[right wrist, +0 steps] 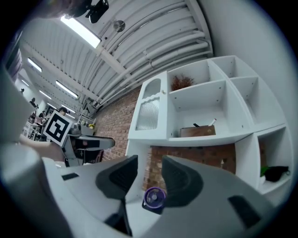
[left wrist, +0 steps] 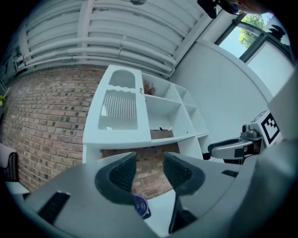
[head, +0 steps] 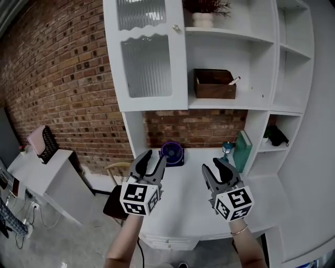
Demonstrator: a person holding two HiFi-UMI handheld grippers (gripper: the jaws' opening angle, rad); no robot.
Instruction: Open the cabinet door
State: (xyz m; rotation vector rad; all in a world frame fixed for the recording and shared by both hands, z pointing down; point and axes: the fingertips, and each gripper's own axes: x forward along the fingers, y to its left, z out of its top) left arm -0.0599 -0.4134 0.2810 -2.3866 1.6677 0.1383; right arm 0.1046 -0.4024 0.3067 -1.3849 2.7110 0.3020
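The white cabinet door point(head: 147, 55) with ribbed glass panes stands closed at the upper left of the shelf unit, with a small round knob point(head: 177, 28) on its right edge. Both grippers hover over the white desk point(head: 188, 209), well below the door and touching nothing. My left gripper point(head: 153, 158) has its jaws apart and empty. My right gripper point(head: 212, 166) is open and empty too. In the left gripper view the door point(left wrist: 120, 109) shows above the parted jaws of the left gripper point(left wrist: 149, 169). The right gripper view frames the door point(right wrist: 150, 114) above the right gripper point(right wrist: 150, 174).
A purple fan point(head: 171, 153) sits on the desk ahead of the grippers. Open shelves hold a wooden box point(head: 214, 85) and a potted plant point(head: 203, 15). A teal book point(head: 242, 152) leans at the right. A chair point(head: 116, 172) and a white side table point(head: 47, 178) stand at the left by the brick wall.
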